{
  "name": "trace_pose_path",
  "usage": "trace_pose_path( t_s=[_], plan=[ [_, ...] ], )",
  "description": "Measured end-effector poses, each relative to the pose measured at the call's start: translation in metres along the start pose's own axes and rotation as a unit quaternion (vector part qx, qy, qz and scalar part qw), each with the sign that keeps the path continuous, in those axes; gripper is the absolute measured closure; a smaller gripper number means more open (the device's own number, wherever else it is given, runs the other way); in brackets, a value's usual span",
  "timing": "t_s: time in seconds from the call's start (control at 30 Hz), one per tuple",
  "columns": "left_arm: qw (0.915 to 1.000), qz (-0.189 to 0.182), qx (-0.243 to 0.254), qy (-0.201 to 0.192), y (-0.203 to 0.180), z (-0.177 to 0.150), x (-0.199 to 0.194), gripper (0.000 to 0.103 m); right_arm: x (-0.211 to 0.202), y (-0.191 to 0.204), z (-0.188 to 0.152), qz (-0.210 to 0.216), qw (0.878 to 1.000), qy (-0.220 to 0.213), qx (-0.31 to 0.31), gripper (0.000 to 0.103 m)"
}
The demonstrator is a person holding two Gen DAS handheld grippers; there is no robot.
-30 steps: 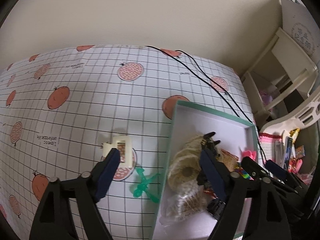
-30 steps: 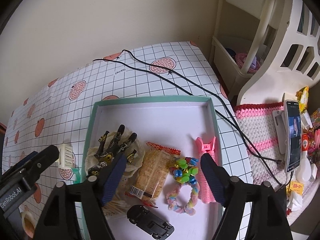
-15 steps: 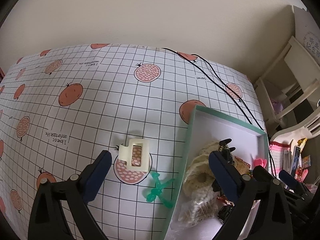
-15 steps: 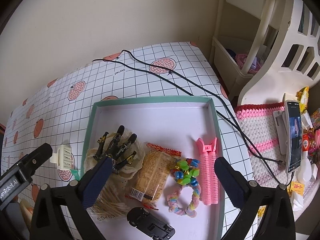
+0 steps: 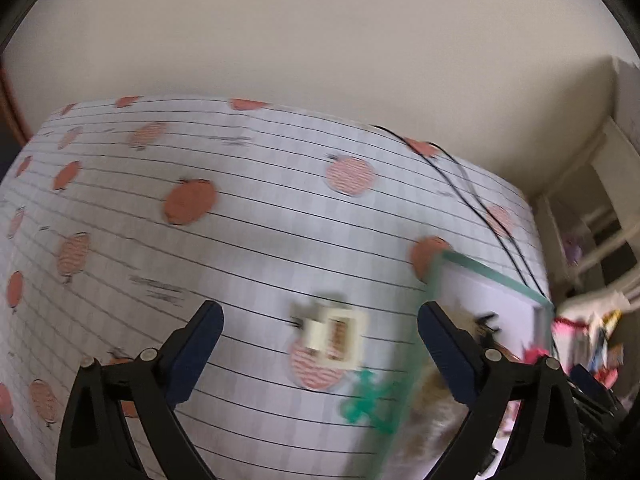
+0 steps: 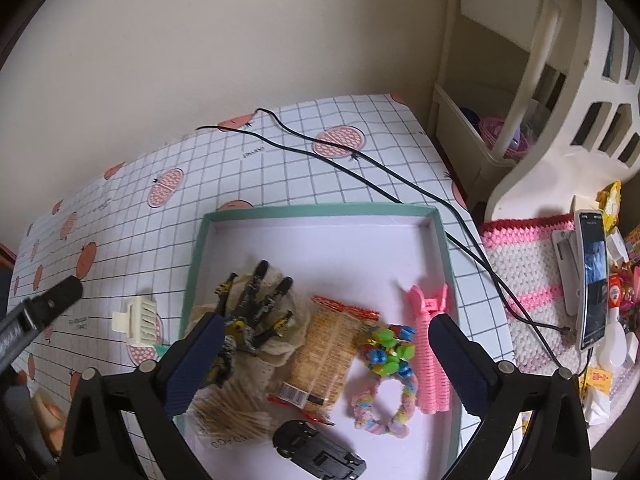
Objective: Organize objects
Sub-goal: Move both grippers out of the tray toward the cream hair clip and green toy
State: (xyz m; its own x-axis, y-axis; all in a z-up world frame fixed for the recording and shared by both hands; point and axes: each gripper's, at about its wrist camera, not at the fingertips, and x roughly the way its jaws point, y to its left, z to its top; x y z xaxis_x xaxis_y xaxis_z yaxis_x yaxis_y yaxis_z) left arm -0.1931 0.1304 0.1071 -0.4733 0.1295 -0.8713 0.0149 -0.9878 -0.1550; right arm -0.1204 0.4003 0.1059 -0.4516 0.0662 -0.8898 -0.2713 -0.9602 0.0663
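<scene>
A cream hair claw clip (image 5: 336,338) (image 6: 138,322) lies on the checked tablecloth, left of the mint-rimmed box (image 6: 320,213) (image 5: 496,278). A green clip (image 5: 370,402) rests beside the box's left wall. My left gripper (image 5: 318,346) hovers open above the cream clip; this view is blurred. My right gripper (image 6: 324,346) hangs open over the box, holding nothing. In the box lie a black and yellow claw clip (image 6: 248,316), a snack packet (image 6: 326,356), a pink hair roller (image 6: 430,356), a colourful scrunchie (image 6: 386,384), cotton swabs (image 6: 230,416) and a black holder (image 6: 318,456).
Two black cables (image 6: 360,172) cross the table behind the box. A phone (image 6: 592,280) stands on a pink and white crocheted mat (image 6: 524,264) at the right. A white shelf rack (image 6: 520,80) fills the far right corner. The wall runs along the table's back edge.
My left gripper has swung left and pulled back, so the cream clip now sits between its opened fingers. My right gripper's fingers spread wider; the box contents stay put.
</scene>
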Motion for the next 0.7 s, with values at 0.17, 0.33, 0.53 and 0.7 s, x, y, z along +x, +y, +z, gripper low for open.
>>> trace_pose_path(
  t_s=[0.17,0.33,0.53,0.7],
  plan=[
    [0.9991,0.024,-0.035,0.005,0.037,0.006,0.003,0.005,-0.001,0.021,0.002,0.016,1.000,-0.004,-0.018,0.000],
    [0.9991,0.016,-0.029,0.027,0.043,0.004,0.014,0.005,0.003,0.046,0.000,0.025,0.999,0.003,-0.039,0.000],
    [0.9979,-0.018,-0.009,0.061,0.029,-0.003,0.038,0.005,0.013,0.071,-0.009,0.035,0.997,0.016,-0.061,0.000],
    [0.9954,-0.036,0.004,0.089,0.019,-0.010,0.057,0.005,0.022,0.082,-0.011,0.038,0.996,0.026,-0.074,0.000]
  ],
)
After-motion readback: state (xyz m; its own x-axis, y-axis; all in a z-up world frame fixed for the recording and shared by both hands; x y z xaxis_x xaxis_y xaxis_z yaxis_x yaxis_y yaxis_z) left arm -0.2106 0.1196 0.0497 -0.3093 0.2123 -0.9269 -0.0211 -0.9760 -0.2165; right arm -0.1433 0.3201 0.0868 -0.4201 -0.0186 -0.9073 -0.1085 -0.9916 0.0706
